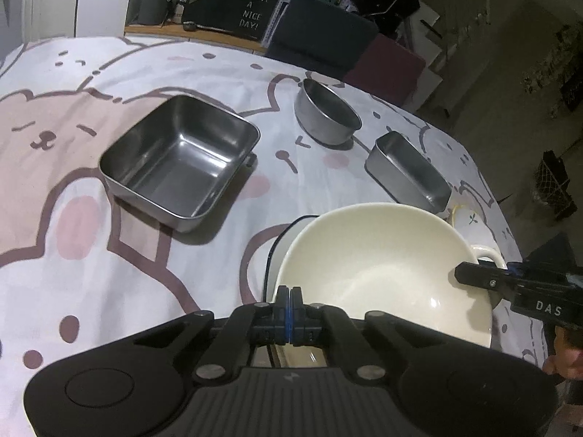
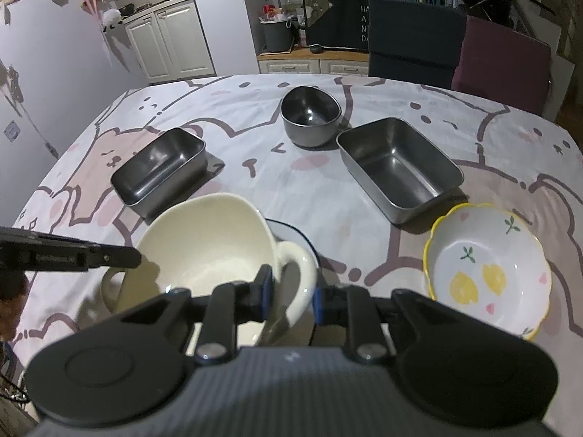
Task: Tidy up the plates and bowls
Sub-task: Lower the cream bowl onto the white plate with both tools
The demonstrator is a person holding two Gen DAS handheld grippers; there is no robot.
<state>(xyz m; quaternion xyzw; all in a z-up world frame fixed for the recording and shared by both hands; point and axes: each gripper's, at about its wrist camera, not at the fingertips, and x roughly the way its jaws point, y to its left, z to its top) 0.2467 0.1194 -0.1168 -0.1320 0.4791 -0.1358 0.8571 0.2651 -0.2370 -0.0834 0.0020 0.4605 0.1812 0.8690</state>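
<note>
A cream bowl with a loop handle on each side rests tilted on a white plate with a dark rim. My left gripper is shut, pads together, its tips at the bowl's near rim with nothing seen between them. In the right wrist view its finger reaches the bowl's left rim. My right gripper is shut on the bowl's right handle. That handle shows in the left wrist view too, with the right gripper's finger on it.
On the bear-print tablecloth stand a square steel tray, a round steel bowl and a rectangular steel tray. A yellow-rimmed floral dish lies at the right. Two chairs stand behind the table.
</note>
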